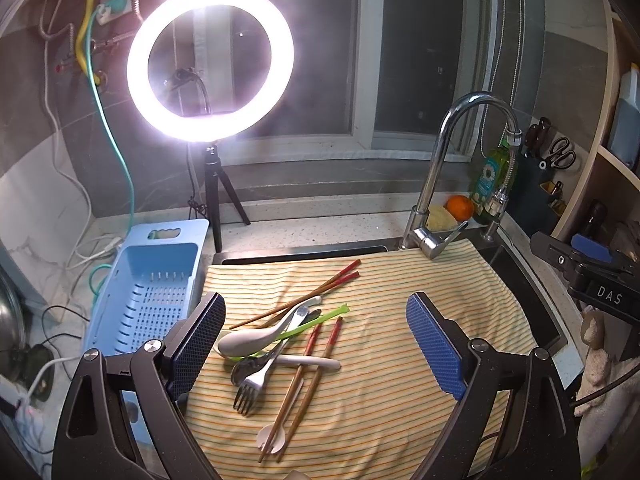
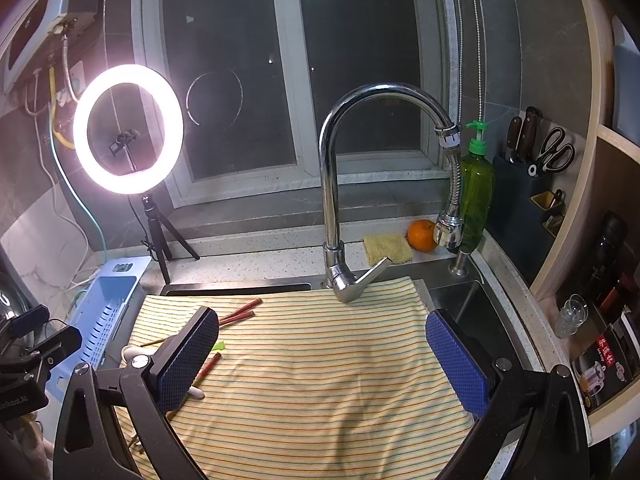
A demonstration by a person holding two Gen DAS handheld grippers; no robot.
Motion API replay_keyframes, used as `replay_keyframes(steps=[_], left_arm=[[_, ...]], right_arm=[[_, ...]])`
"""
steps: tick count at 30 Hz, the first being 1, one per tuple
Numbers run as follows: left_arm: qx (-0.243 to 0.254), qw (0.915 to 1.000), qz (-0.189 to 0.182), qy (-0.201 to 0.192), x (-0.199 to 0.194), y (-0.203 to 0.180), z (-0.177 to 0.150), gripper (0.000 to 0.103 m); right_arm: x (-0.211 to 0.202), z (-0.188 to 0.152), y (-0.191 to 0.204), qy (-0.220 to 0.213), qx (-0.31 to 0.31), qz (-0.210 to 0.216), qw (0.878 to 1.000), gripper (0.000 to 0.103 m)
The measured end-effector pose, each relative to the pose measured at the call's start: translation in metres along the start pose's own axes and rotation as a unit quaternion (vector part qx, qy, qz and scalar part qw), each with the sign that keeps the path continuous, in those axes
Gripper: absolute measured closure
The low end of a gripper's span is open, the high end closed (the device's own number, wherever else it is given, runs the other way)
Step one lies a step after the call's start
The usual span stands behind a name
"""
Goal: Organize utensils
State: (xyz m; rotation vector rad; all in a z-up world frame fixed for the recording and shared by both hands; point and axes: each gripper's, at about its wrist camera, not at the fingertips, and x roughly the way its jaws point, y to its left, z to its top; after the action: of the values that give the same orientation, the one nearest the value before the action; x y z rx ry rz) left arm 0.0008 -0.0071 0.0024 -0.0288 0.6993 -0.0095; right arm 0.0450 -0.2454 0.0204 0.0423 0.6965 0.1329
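While nothing is being held yet | both the left gripper (image 1: 316,344) and right gripper (image 2: 322,354) are hovering wide apart | next, likely picking from the utensil pile (image 1: 280,344) toward the blue basket (image 1: 148,300).

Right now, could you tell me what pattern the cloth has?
Pale yellow cloth with thin orange and green stripes, clearest in the right wrist view.

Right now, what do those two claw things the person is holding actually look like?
Both look alike. The left gripper has two black angular metal arms with round silver bolts, each ending in a flat rectangular finger faced with a blue textured pad. The right gripper matches it; seen from the left camera, its black body carries white "DAS" lettering.
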Motion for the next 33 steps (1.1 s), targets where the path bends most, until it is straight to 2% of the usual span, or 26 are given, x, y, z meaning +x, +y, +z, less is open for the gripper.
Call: replay_keyframes(steps=[33], left_arm=[[-0.002,1.0000,-0.001,0.005,0.0074,0.0012,0.0008,0.010]], right_arm=[[0.0076,0.0043,0.0030,-0.001,-0.004,-0.003,1.000,0.001]])
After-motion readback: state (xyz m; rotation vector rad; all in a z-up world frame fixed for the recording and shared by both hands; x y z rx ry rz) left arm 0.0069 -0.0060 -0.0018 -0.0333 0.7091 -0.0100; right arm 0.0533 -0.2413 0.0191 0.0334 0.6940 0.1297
